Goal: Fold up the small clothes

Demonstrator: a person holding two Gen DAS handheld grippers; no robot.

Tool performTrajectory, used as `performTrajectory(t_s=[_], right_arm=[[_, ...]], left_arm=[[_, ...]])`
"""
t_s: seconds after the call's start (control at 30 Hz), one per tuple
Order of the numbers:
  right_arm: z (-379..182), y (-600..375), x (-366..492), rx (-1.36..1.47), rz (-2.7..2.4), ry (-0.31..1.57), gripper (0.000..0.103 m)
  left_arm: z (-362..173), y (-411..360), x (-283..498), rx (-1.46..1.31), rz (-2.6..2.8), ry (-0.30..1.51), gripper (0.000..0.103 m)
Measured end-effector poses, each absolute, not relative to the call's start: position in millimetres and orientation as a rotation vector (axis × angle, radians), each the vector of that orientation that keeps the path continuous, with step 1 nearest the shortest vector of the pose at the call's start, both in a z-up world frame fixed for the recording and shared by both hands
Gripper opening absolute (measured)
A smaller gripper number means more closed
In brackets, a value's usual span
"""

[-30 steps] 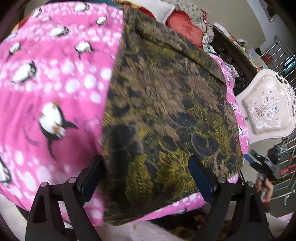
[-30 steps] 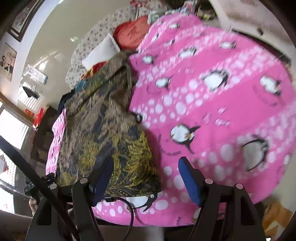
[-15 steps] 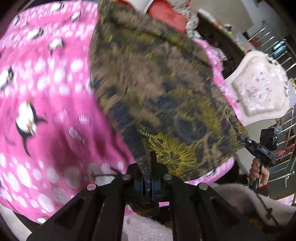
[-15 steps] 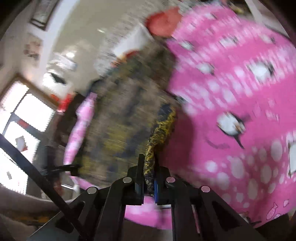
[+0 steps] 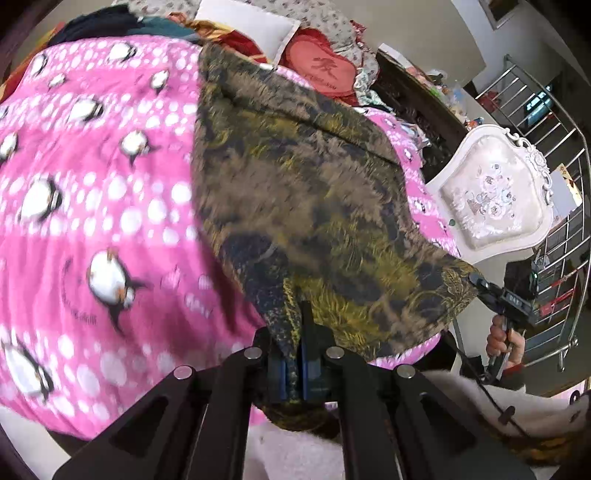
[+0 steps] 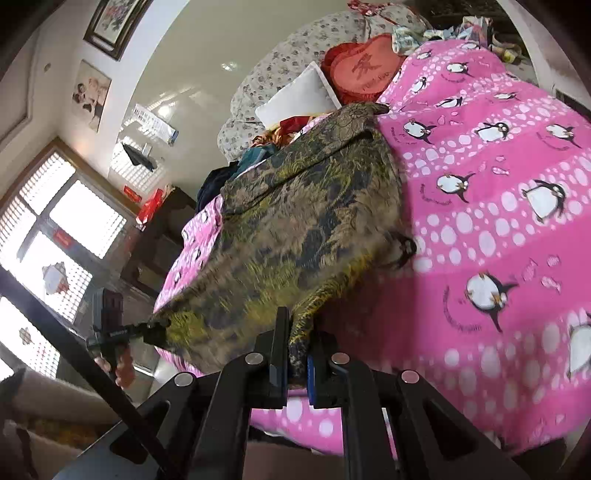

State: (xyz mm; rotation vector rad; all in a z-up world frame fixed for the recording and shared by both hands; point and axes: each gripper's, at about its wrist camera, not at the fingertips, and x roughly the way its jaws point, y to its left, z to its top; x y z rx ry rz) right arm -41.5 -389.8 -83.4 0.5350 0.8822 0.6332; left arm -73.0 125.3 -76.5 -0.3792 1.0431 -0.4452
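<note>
A dark garment (image 5: 303,206) printed in olive, yellow and navy lies spread on a bed covered by a pink penguin-print blanket (image 5: 96,192), and its near edge is lifted off that blanket at two corners. The left gripper (image 5: 293,354) has its jaws pressed together on one near corner of the garment, the cloth bunched into a narrow ridge between the blue pads. The right gripper (image 6: 297,354) is clamped the same way on the other near corner, a twisted yellow fold running up from its jaws into the body of the garment (image 6: 295,229). From each gripper's own view the other one shows at the far side of the hem, held by a hand (image 5: 504,341) on its handle. The far end of the garment reaches toward the head of the bed, where a white pillow (image 5: 251,26) and a red cushion (image 5: 321,70) sit just beyond the blanket. Beside the bed stands a white chair (image 5: 491,192) with an embroidered back.
</note>
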Motion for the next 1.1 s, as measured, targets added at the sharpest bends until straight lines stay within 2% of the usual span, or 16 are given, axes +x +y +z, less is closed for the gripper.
performTrajectory(t_s=[0.2, 0.4, 0.6, 0.7, 0.77, 0.83, 0.87, 0.9, 0.93, 0.97, 1.0, 1.07, 1.1], right_arm=[[-30, -383, 28, 0.514, 0.691, 0.729, 0.008], [1, -370, 143, 0.540, 0.659, 0.654, 0.008], [-16, -353, 275, 0.530, 0.537, 0.718, 0.008], [-53, -347, 337, 0.578, 0.453, 0.776, 0.008], [-81, -345, 362, 0.590, 0.404, 0.869, 0.011], [-105, -351, 369, 0.629, 0.342, 0.947, 0.021], [-107, -357, 365, 0.657, 0.352, 0.937, 0.034], [-105, -365, 358, 0.680, 0.353, 0.910, 0.059], [-100, -375, 346, 0.685, 0.321, 0.875, 0.070], [-94, -382, 337, 0.682, 0.299, 0.846, 0.075], [-84, -388, 325, 0.669, 0.318, 0.818, 0.075], [-70, -381, 311, 0.619, 0.393, 0.796, 0.075], [-63, -372, 303, 0.567, 0.432, 0.787, 0.075]], left_arm=[[-17, 127, -20, -0.356, -0.472, 0.884, 0.005], [24, 145, 84, -0.388, -0.422, 0.805, 0.005], [4, 158, 213, -0.443, -0.298, 0.865, 0.005], [-22, 166, 272, -0.509, -0.269, 0.912, 0.005], [-43, 167, 299, -0.497, -0.206, 0.993, 0.007], [-59, 171, 307, -0.536, -0.192, 1.053, 0.008], [-59, 172, 305, -0.530, -0.200, 1.043, 0.010], [-56, 174, 302, -0.517, -0.209, 1.024, 0.013], [-53, 177, 299, -0.514, -0.214, 1.011, 0.015], [-49, 180, 296, -0.515, -0.205, 0.997, 0.026], [-42, 185, 292, -0.510, -0.169, 0.970, 0.048], [-25, 196, 277, -0.501, -0.118, 0.866, 0.072], [-18, 200, 270, -0.503, -0.114, 0.817, 0.075]])
